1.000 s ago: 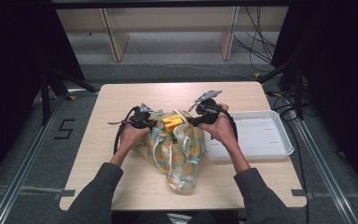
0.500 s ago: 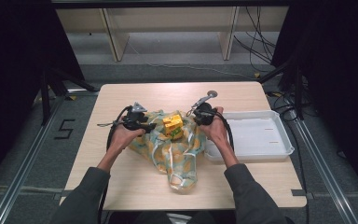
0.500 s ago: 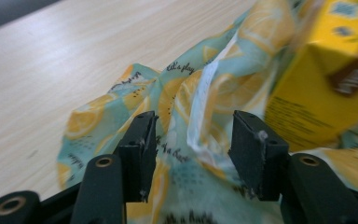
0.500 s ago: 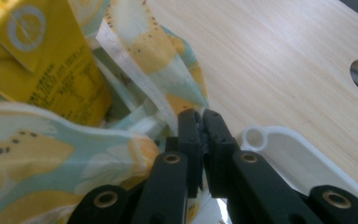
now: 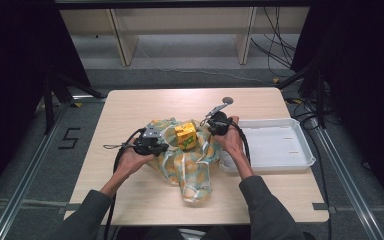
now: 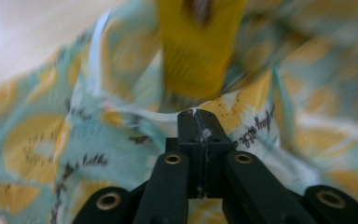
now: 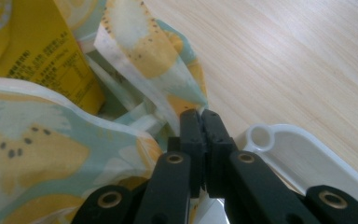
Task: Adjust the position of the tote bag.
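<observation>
Left: the left gripper (image 5: 164,145) is seen in the high view at the left edge of a patterned bag (image 5: 187,167). In the left gripper view its jaws, which have just been closing, are pressed together on a fold of the bag's rim (image 6: 121,112). The bag is printed with yellow lemon slices on pale green; dark cursive lettering is visible on it but cannot be read.

Centre: the bag lies on the wooden table (image 5: 130,107), and a yellow carton (image 5: 185,136) stands upright in its open mouth. Small printed text is seen on the carton (image 7: 42,60) in the right gripper view, too fine to read.

Right: the right gripper (image 5: 211,128) is clamped on the bag's opposite rim (image 7: 168,88), just beside a white tray (image 5: 300,157).
</observation>
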